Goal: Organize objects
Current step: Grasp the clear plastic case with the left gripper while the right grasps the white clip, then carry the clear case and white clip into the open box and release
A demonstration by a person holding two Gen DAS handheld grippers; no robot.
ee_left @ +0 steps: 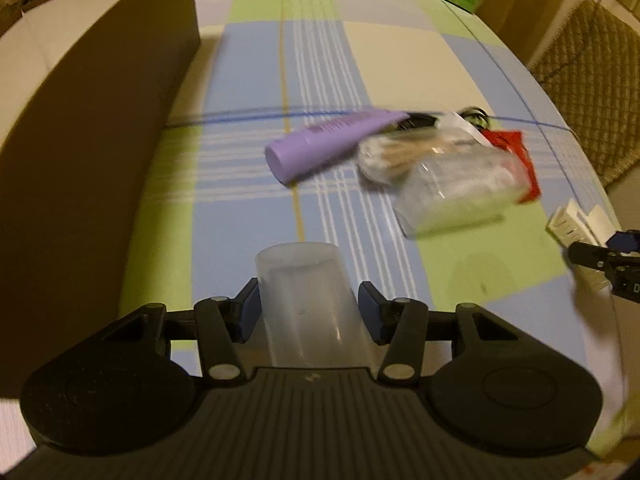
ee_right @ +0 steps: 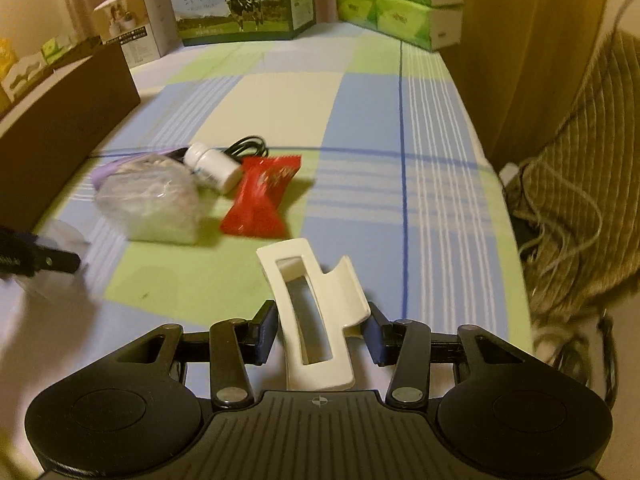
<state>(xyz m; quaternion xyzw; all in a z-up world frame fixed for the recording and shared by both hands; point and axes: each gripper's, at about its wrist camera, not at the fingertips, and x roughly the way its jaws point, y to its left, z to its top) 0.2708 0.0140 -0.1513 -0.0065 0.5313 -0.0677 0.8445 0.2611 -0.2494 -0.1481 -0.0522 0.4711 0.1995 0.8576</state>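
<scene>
— Over on the left-hand camera, what's that gripper doing?

— The left gripper (ee_left: 307, 314) is pinching a clear plastic cup (ee_left: 308, 292), pads on both sides, its long axis running straight out along the fingers. The brown cardboard box (ee_left: 100, 128) stands just to its left, near. I'd guess the cup goes there, and this hand is the nearer one.

— And the pile?

— Ahead and to the right on the checked cloth (ee_left: 256, 80): a purple tube (ee_left: 332, 140) lying slantwise, a clear bag (ee_left: 452, 188), a red wrapper (ee_left: 516, 156).

— Now the right-hand camera?

— The right gripper (ee_right: 320, 332) is clamped on a white hair claw (ee_right: 316, 312), lengthwise between the fingers and tilted a little left. The box (ee_right: 64, 120) lies far to its left, beyond the pile with the white bottle (ee_right: 212, 168), so that hand would have to cross over.
</scene>
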